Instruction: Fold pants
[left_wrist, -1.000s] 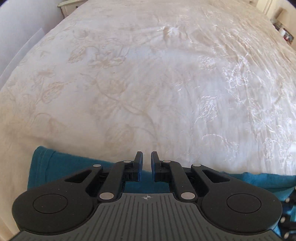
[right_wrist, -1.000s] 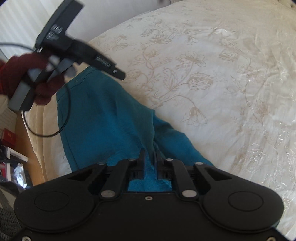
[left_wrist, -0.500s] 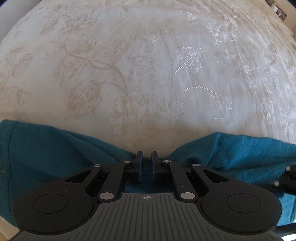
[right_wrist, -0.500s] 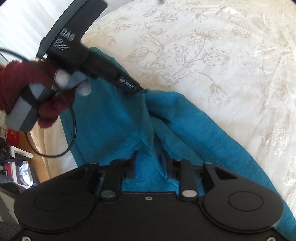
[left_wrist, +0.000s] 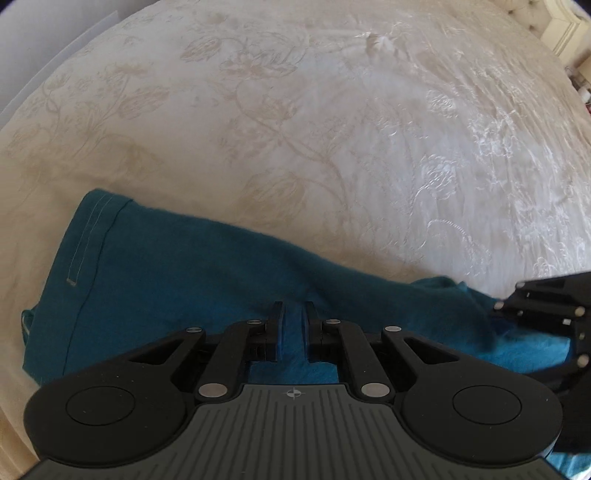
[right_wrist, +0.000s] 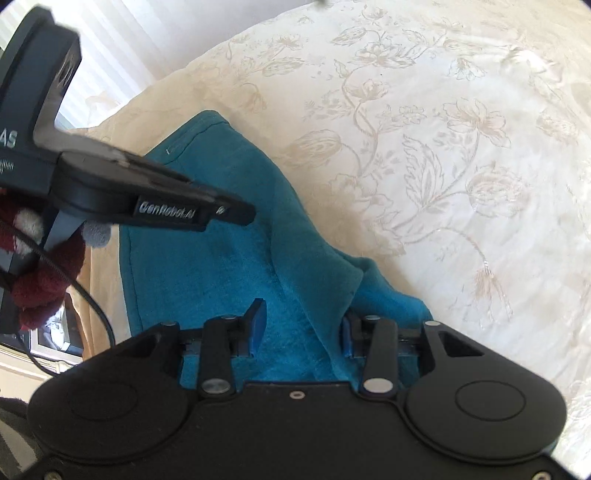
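Observation:
Teal pants (left_wrist: 166, 266) lie in a folded band across the cream floral bedspread (left_wrist: 332, 129), hem stitching at their left end. My left gripper (left_wrist: 293, 310) points steeply down, shut on a raised fold of the pants. From the right wrist view it (right_wrist: 236, 214) reaches in from the left over the pants (right_wrist: 221, 277). My right gripper (right_wrist: 303, 314) hangs over the other end; its jaws are opening, with teal cloth loose between the blue pads, which do not press it. Its black fingers (left_wrist: 517, 306) show at the right edge of the left wrist view.
The bedspread (right_wrist: 443, 147) stretches far beyond the pants. A hand in a dark red glove (right_wrist: 44, 288) holds the left gripper, with a black cable (right_wrist: 92, 306) hanging below. The bed's edge and floor lie at lower left, and pale furniture (left_wrist: 565, 33) stands at the far corner.
My right gripper's jaws have spread wide and let go of the cloth. Both grippers moved across the bed, and the pants now lie in a longer, flatter band.

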